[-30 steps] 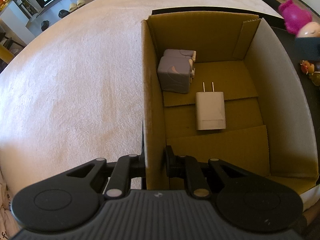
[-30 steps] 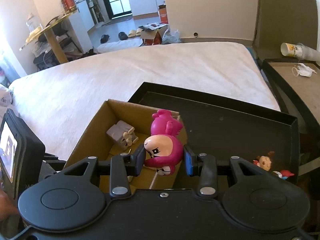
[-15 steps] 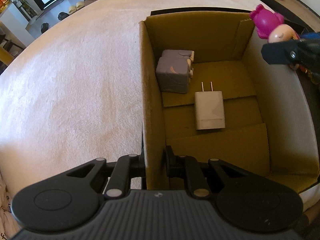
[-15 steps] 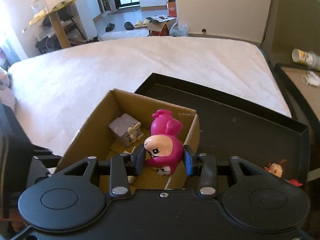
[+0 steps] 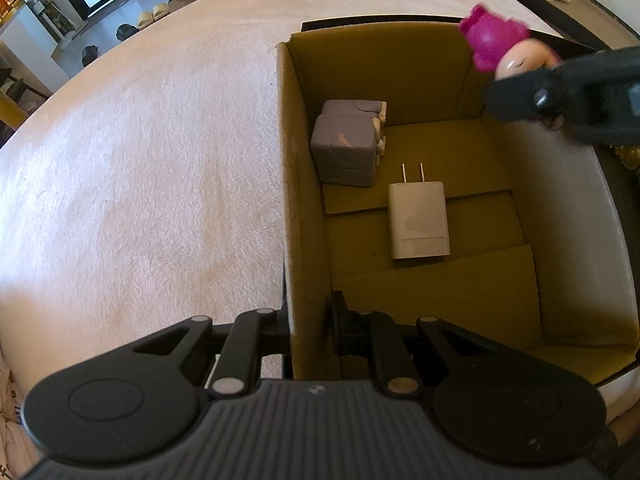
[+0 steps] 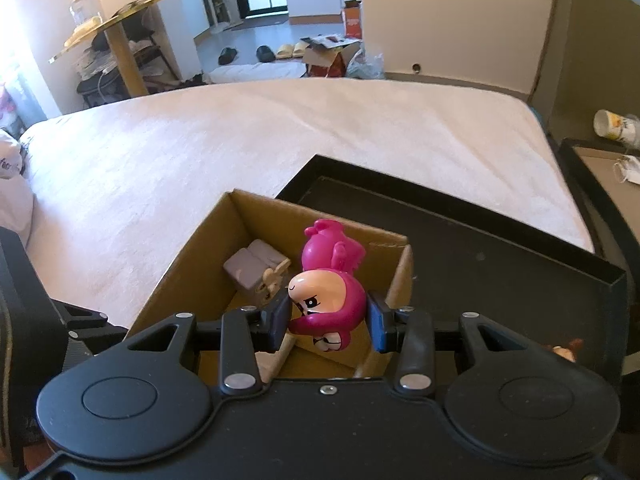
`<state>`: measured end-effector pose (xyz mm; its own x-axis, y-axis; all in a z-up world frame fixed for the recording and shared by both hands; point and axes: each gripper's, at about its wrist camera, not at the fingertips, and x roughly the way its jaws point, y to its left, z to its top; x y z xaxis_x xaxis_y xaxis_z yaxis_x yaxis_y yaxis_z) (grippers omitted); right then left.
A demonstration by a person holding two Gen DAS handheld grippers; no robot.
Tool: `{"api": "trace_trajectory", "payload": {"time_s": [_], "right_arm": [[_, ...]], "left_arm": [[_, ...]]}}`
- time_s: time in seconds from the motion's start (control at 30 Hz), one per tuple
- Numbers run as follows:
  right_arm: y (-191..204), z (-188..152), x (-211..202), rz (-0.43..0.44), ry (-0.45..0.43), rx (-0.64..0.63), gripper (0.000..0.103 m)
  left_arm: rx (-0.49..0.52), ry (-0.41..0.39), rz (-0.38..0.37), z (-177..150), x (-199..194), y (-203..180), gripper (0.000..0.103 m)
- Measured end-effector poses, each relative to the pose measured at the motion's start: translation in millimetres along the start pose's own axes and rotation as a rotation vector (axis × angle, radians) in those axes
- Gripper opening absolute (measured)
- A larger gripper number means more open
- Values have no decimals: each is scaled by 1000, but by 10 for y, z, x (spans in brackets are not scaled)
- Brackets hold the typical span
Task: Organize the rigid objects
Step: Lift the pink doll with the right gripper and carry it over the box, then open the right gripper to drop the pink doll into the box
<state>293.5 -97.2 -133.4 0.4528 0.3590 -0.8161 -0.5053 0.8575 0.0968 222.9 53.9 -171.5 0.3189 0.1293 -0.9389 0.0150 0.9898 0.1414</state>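
My left gripper (image 5: 310, 320) is shut on the near left wall of the open cardboard box (image 5: 300, 200), which lies on a pale bed. Inside lie a grey cube toy (image 5: 344, 152) and a white plug charger (image 5: 418, 220). My right gripper (image 6: 328, 316) is shut on a pink figurine (image 6: 328, 284), held upside down above the box's far right corner (image 6: 400, 264). The figurine (image 5: 500, 46) also shows at the upper right of the left wrist view. The grey cube (image 6: 256, 266) shows below it in the box.
A black tray (image 6: 500, 248) lies right of the box, with a small figurine (image 6: 566, 350) on it. A side table (image 6: 600, 160) with a paper cup (image 6: 616, 128) stands at the far right. The pale bed (image 5: 140, 180) spreads left of the box.
My right gripper has carried the pink figurine leftward from over the black tray to above the box's far right corner. My left gripper has kept its hold on the box wall.
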Motion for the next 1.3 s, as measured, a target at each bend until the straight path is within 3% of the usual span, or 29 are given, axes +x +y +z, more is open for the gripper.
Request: {"api": "trace_trajectory", "payload": {"time_s": [0.17,0.6,1.3], "right_arm": [[15,-27,177,13,46,4,39],[108,13,326,-3,54,-50,41],[-217,-165,-314,21,-32,49,54]], "left_arm": [[6,3,-1,10,1,-5,14],[1,0,-5,7,36,35,14],[19,6,11,-1,47,-23,14]]}}
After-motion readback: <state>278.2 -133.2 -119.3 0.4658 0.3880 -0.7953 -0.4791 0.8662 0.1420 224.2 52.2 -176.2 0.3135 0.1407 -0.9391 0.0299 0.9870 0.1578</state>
